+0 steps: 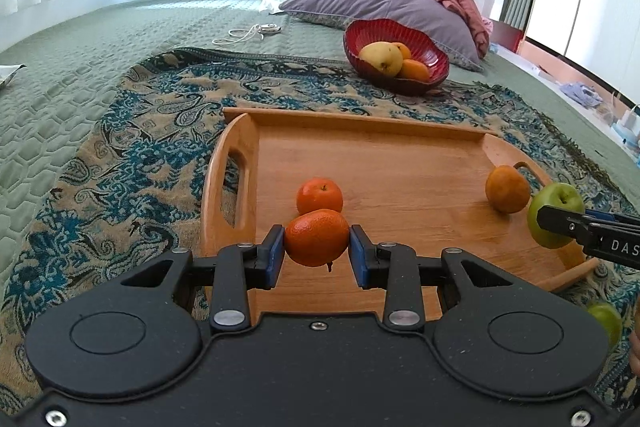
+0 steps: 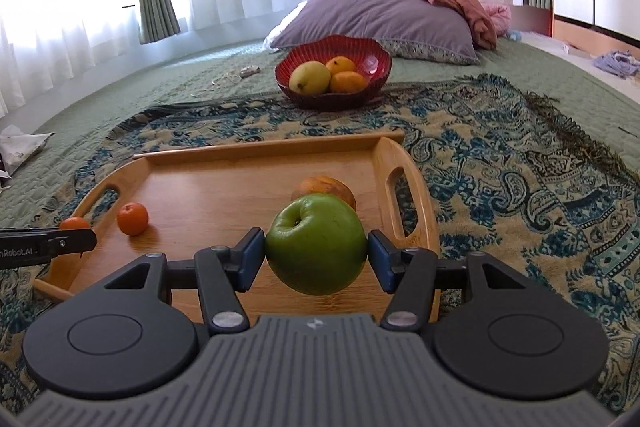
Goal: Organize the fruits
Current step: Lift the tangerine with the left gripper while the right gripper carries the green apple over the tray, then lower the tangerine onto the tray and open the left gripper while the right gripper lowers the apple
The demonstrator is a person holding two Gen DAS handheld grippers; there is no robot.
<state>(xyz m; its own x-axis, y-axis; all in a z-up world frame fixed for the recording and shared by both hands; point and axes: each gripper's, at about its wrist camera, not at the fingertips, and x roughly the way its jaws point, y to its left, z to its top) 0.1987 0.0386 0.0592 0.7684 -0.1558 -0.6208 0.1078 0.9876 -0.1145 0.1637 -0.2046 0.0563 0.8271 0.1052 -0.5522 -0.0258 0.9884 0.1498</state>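
**Both hands loaded, bowl ahead**

The left gripper (image 1: 317, 250) has its fingers (image 1: 274, 251) clamped on a mandarin (image 1: 317, 237), gripped across its widest part so the blue pads bear on both flanks. The fruit hangs clear of the tray (image 1: 400, 163), with a small stem poking out below it. The right gripper (image 2: 316, 259) is closed the same way on a green apple (image 2: 316, 243), stalk dimple up and to the left, also held above the tray floor. Gripping across the middle looks deliberate: a round fruit squeezed off-centre would likely squirt out.

Two fruits lie loose on the tray: a second mandarin (image 1: 319, 195) just behind the held one, and a duller orange (image 1: 507, 189) near the right handle. Another green fruit (image 1: 606, 319) shows at the lower right edge of the left view, off the tray; what it is I cannot tell for certain.

Beyond the tray, on a patterned throw (image 2: 520, 155) spread over the bed (image 1: 80, 59), sits a red bowl (image 2: 376, 63) holding a yellow pear-like fruit (image 2: 310, 77) and two oranges. It leans against a purple pillow (image 2: 380, 15).

Judging by this, the fruits are being gathered into the bowl, and both held pieces appear bound there. The bowl is well apart from the grippers and half full, so each fruit needs lowering into a gap rather than dropping.
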